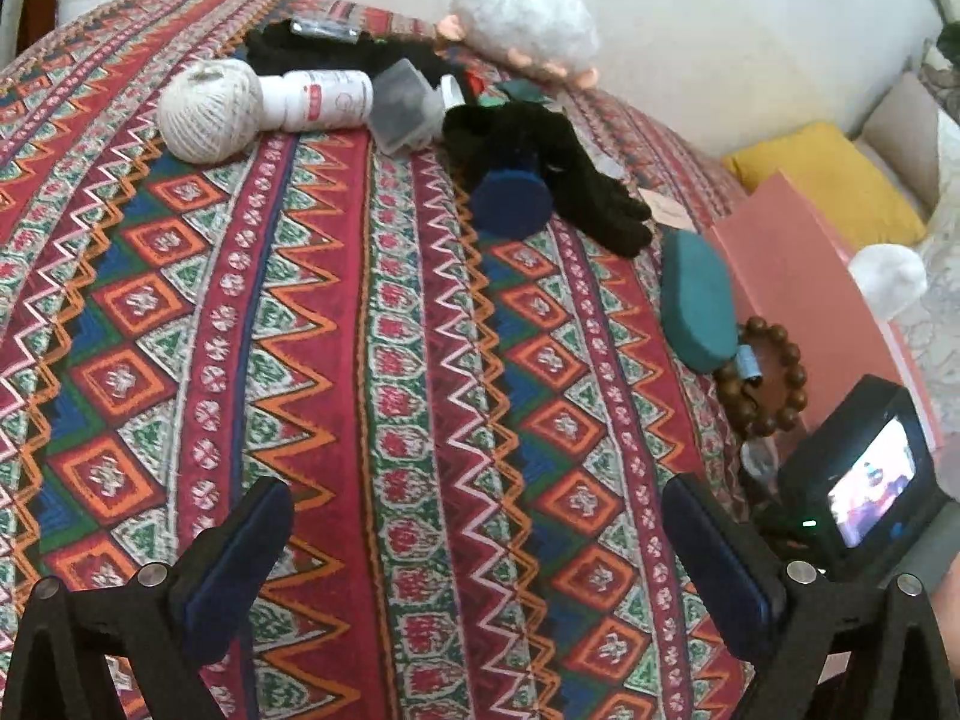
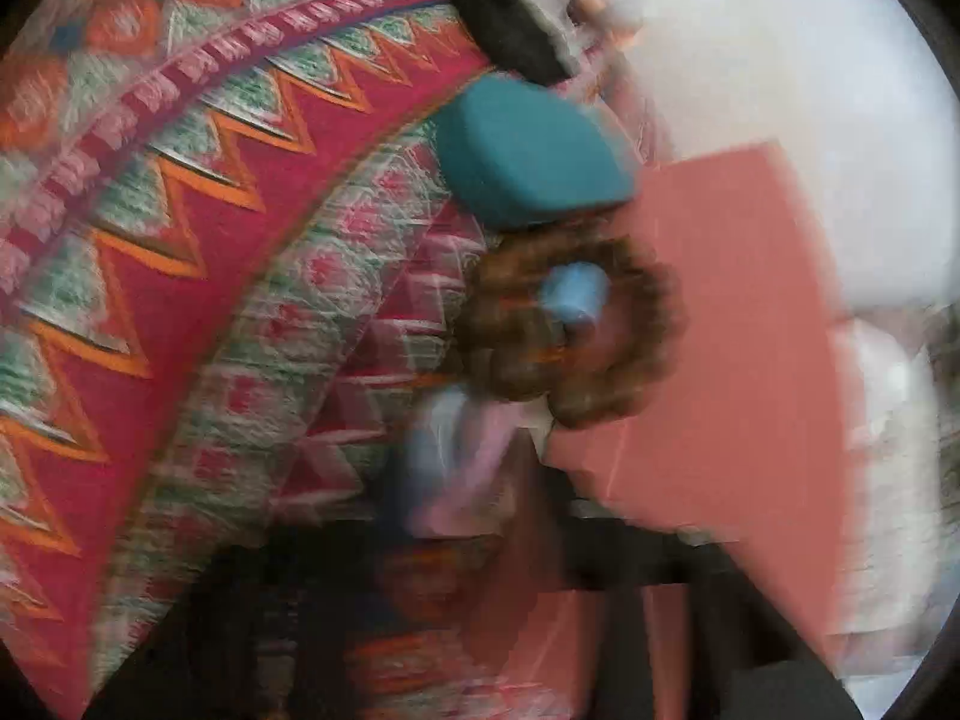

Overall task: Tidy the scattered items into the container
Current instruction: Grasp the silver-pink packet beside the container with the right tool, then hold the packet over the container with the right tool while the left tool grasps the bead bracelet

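Teal oval pad (image 1: pixel 698 310) lies lengthwise toward the far edge | left gripper (image 1: pixel 474 552) spread, empty | right gripper unreadable

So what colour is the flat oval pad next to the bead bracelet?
Teal; the oval pad shows sharpest in the left wrist view, beside the brown bead bracelet.

The cloth (image 1: pixel 360 330) is patterned in red, orange, green, blue and white zigzags and diamonds. A cream twine ball (image 1: pixel 209 110), a white bottle (image 1: pixel 321 99), black gloves (image 1: pixel 558 174) and a dark blue disc (image 1: pixel 510 201) are seen on it. A teal pad (image 1: pixel 699 306), brown beads (image 1: pixel 774 378) and a salmon-pink box (image 1: pixel 798 276) are seen at the right.
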The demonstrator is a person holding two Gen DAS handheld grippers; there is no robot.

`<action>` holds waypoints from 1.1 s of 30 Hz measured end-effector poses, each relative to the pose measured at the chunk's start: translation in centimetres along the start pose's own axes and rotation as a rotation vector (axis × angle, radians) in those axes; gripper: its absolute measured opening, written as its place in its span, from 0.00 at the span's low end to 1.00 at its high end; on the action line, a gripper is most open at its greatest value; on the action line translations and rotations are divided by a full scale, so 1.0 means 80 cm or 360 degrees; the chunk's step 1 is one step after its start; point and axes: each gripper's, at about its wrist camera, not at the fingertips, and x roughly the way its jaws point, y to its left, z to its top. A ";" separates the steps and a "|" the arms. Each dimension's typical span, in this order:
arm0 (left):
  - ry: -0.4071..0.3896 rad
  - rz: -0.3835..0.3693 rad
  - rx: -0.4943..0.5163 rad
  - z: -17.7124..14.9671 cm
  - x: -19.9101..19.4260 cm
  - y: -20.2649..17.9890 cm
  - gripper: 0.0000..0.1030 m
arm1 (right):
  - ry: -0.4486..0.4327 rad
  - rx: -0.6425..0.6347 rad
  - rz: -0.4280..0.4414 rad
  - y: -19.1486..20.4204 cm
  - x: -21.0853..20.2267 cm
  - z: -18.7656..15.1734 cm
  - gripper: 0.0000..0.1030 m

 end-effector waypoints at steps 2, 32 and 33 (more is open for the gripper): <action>-0.0004 -0.0005 -0.0010 0.000 -0.003 0.002 0.98 | -0.0024 0.0017 0.0012 0.003 -0.006 -0.005 0.23; -0.0136 0.0089 0.0052 -0.014 -0.020 -0.017 0.98 | -0.0677 0.0422 0.0586 -0.026 -0.223 -0.007 0.17; -0.0138 0.0089 0.0060 -0.016 -0.019 -0.020 0.98 | -0.0684 0.0433 0.0587 -0.030 -0.223 -0.011 0.17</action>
